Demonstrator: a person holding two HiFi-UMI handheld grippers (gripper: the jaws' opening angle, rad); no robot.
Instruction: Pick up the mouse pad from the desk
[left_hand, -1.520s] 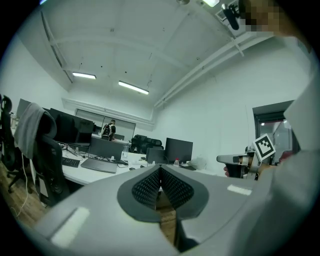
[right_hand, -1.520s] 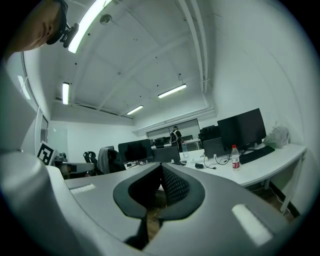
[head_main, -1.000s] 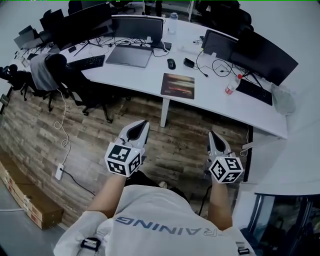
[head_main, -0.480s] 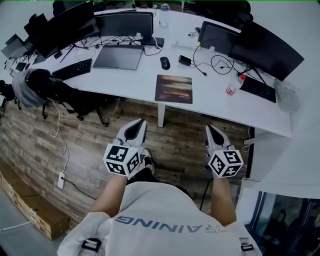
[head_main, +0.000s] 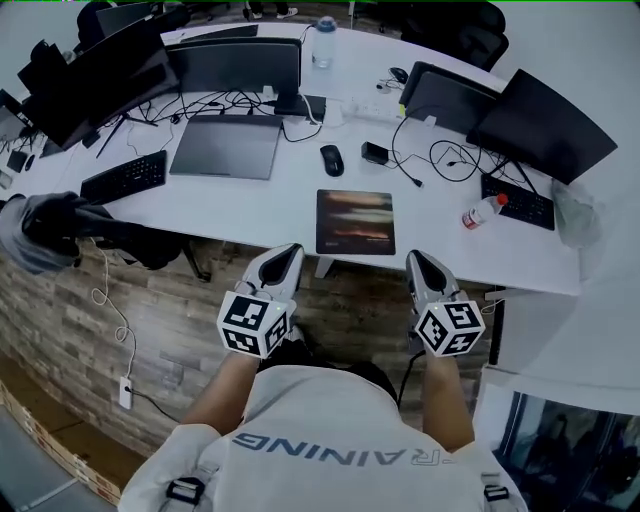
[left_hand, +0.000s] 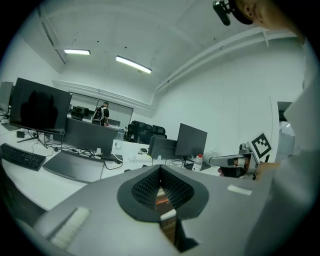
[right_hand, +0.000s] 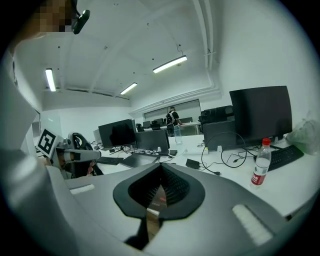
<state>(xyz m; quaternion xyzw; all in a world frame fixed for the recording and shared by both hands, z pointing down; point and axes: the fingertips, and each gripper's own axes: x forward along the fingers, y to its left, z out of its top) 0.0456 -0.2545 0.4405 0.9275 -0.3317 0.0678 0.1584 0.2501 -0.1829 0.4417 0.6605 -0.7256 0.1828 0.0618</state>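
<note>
The mouse pad (head_main: 355, 222), a dark rectangle with a brownish blurred print, lies flat near the front edge of the white desk (head_main: 280, 210). My left gripper (head_main: 290, 250) is held over the wooden floor just short of the desk edge, below and left of the pad. My right gripper (head_main: 418, 257) is level with it, below and right of the pad. Both point at the desk, apart from the pad. In the left gripper view the left gripper (left_hand: 160, 167) has its jaws together with nothing in them. The right gripper (right_hand: 161, 165) looks the same in its own view.
A black mouse (head_main: 331, 160) and a small black box (head_main: 376, 153) lie behind the pad. A closed laptop (head_main: 226, 146), a keyboard (head_main: 123, 176) and monitors fill the left. A water bottle (head_main: 484, 211) lies at the right. An office chair (head_main: 60, 225) stands at the left.
The desk and mouse pad have drawn much closer in the head view. Both grippers have advanced from over the floor to just short of the desk edge, still shut.
</note>
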